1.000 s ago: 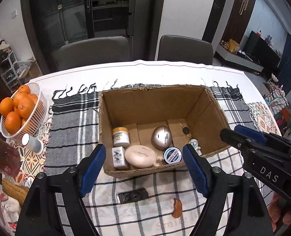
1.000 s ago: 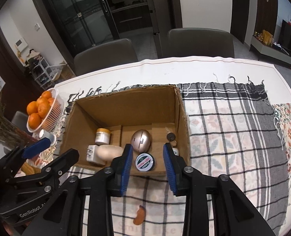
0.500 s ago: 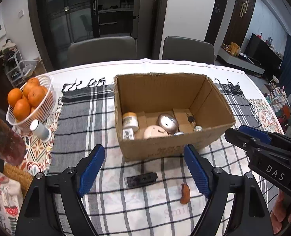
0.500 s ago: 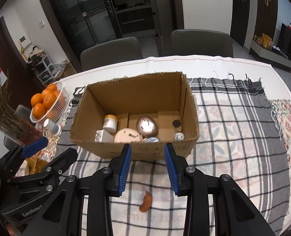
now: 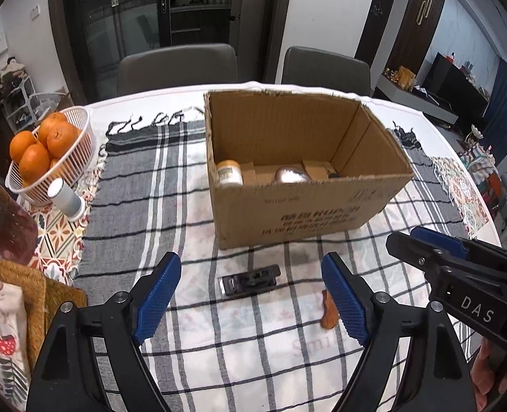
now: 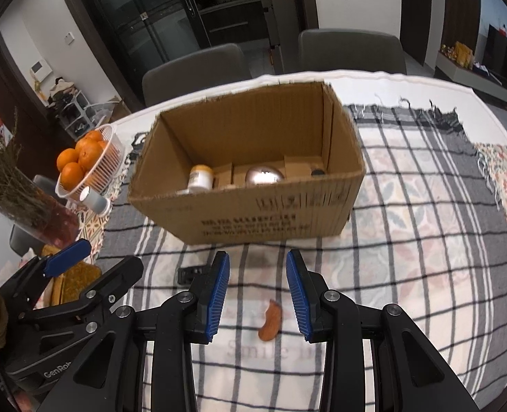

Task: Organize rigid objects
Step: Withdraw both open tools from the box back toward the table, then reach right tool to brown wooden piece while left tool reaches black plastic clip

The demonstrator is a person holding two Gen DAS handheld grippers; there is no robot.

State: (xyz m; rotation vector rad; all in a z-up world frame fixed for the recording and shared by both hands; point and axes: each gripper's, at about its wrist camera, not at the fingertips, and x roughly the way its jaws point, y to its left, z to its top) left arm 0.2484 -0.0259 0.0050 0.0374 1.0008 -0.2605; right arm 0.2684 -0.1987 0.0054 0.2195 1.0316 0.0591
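An open cardboard box [image 5: 308, 206] [image 6: 253, 216] stands on the checked cloth and holds a small jar [image 5: 229, 171] [image 6: 201, 176], a silver egg-shaped thing [image 5: 291, 175] [image 6: 264, 175] and other small items hidden by its front wall. A flat black object [image 5: 250, 279] [image 6: 188, 274] and a small orange-brown piece [image 5: 328, 314] [image 6: 270, 321] lie on the cloth in front of the box. My left gripper [image 5: 250, 298] is open and empty above the black object. My right gripper [image 6: 257, 295] is open and empty above the orange-brown piece.
A white basket of oranges [image 5: 51, 158] [image 6: 89, 161] and a small white cylinder [image 5: 65, 199] [image 6: 94, 199] sit at the left. A vase of dried flowers [image 6: 20, 192] stands at the left edge. Two grey chairs [image 5: 178, 65] stand behind the table.
Both grippers have pulled back and lowered away from the box. The box now looks farther off and its front wall hides most of its contents. Both grippers stay open.
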